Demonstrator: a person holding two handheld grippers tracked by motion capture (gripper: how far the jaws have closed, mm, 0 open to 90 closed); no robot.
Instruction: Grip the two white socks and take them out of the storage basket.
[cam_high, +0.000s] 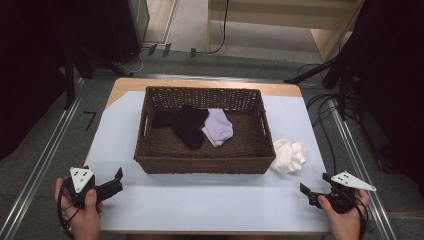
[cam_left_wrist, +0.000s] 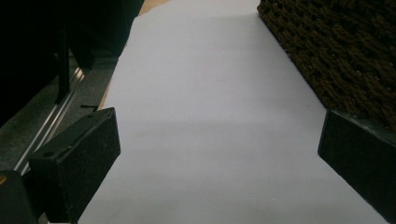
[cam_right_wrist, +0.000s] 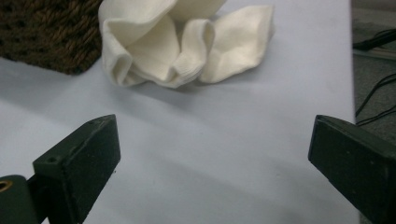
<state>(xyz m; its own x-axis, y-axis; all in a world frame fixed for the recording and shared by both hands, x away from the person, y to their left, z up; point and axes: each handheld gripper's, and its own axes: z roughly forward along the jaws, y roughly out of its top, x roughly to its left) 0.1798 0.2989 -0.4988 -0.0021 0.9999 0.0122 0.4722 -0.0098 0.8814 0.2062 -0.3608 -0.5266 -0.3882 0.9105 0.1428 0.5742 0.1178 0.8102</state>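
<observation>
High view first: a wicker basket (cam_high: 205, 131) sits at the centre of the frame on a pale mat (cam_high: 200, 195), with a black sock (cam_high: 182, 124) and a lilac sock (cam_high: 218, 127) already inside. A white sock (cam_high: 288, 155) lies crumpled on the mat at centre right, just beside the basket's right near corner. The left gripper (cam_high: 118, 181) rests at lower left and the right gripper (cam_high: 306, 192) at lower right, each in a hand, both with jaws apart and holding nothing. The step in hand looks like fetching the white sock, and the right gripper is the nearer one, so it should do the reaching.

Left gripper view: the jaws stand wide apart over bare mat, with the basket wall (cam_left_wrist: 336, 51) filling the upper right. This gripper is best kept parked where it is, clear of the basket.

Right gripper view: the jaws are spread wide, and the white sock (cam_right_wrist: 182, 44) sits at upper centre, between their lines but well ahead of the tips; the basket corner (cam_right_wrist: 46, 32) is at upper left. To do this well, drive straight forward, drop low to the mat, and close on the thick folded cuff at the sock's near edge rather than a loose flap. Keep right of the wicker so the left jaw does not snag it.
</observation>
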